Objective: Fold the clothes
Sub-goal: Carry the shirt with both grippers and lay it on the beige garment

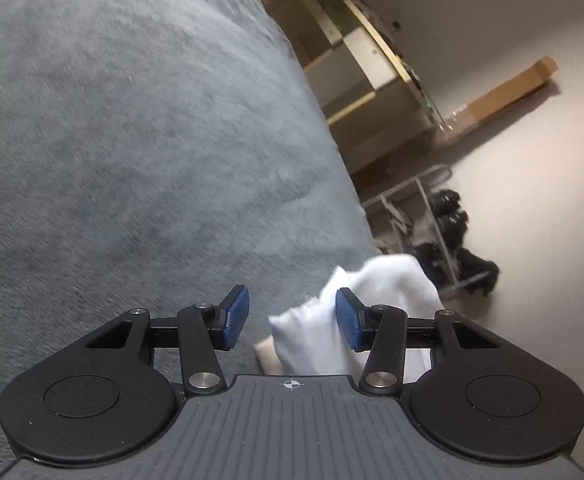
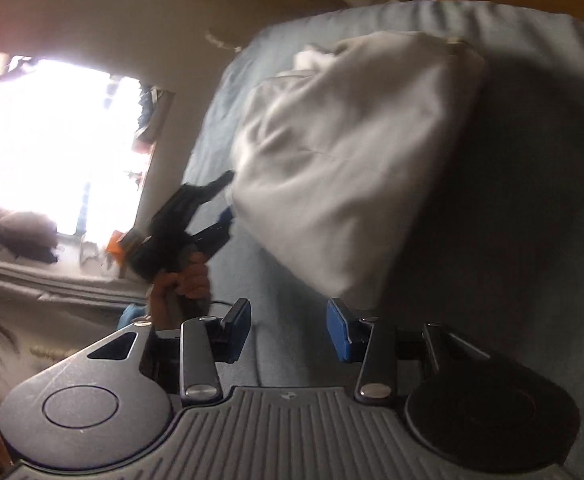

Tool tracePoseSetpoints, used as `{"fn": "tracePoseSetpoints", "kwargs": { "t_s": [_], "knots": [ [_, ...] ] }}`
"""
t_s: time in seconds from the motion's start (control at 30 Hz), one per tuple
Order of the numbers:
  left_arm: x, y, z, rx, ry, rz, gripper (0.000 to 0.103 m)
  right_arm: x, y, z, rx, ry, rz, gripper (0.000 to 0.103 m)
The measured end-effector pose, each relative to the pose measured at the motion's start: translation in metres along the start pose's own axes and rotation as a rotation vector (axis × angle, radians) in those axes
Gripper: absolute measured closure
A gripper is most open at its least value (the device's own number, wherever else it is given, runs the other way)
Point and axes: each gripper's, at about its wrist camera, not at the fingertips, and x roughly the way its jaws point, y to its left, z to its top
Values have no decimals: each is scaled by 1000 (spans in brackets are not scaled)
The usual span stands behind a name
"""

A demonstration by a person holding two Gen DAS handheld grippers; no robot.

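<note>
White cotton garment [image 2: 343, 160], folded into a soft bundle, lies on the grey-blue plush bed cover [image 1: 132, 140]. It sits just ahead of the right gripper [image 2: 288, 330], whose jaws stand spread and hold nothing. The left gripper [image 1: 292, 318] has its jaws spread too, with the cloth's corner between them, unpinched. Motion blur smears the bundle's edges, and the left gripper's body hides its near end.

A white garment [image 2: 343, 160] lies on the plain grey-blue bed cover [image 1: 132, 140], the black left gripper [image 1: 292, 318] and right gripper [image 2: 288, 330] carrying blue pads [image 1: 236, 316].
</note>
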Motion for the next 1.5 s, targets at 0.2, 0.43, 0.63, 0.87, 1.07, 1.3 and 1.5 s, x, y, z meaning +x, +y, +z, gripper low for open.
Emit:
{"fn": "tracePoseSetpoints", "kwargs": {
  "t_s": [0.2, 0.43, 0.63, 0.87, 1.07, 1.3, 1.5],
  "knots": [
    [-24, -62, 8, 281, -57, 59, 54, 20, -36, -11, 207, -128, 47, 58],
    [-3, -97, 2, 468, 110, 153, 53, 54, -52, -28, 369, -187, 101, 58],
    [-6, -40, 15, 169, 184, 72, 49, 55, -69, -41, 464, -249, 120, 34],
    [8, -13, 16, 40, 228, 23, 44, 77, -71, -27, 478, -232, 118, 36],
    [21, -18, 15, 50, 232, 13, 56, 86, -56, -20, 419, -241, 107, 52],
    [31, -21, 13, 97, 219, 10, 82, 92, -46, -14, 360, -284, 90, 81],
    [28, -37, 22, 185, 159, -3, 90, 89, -17, -11, 247, -322, 64, 86]
  ]
}}
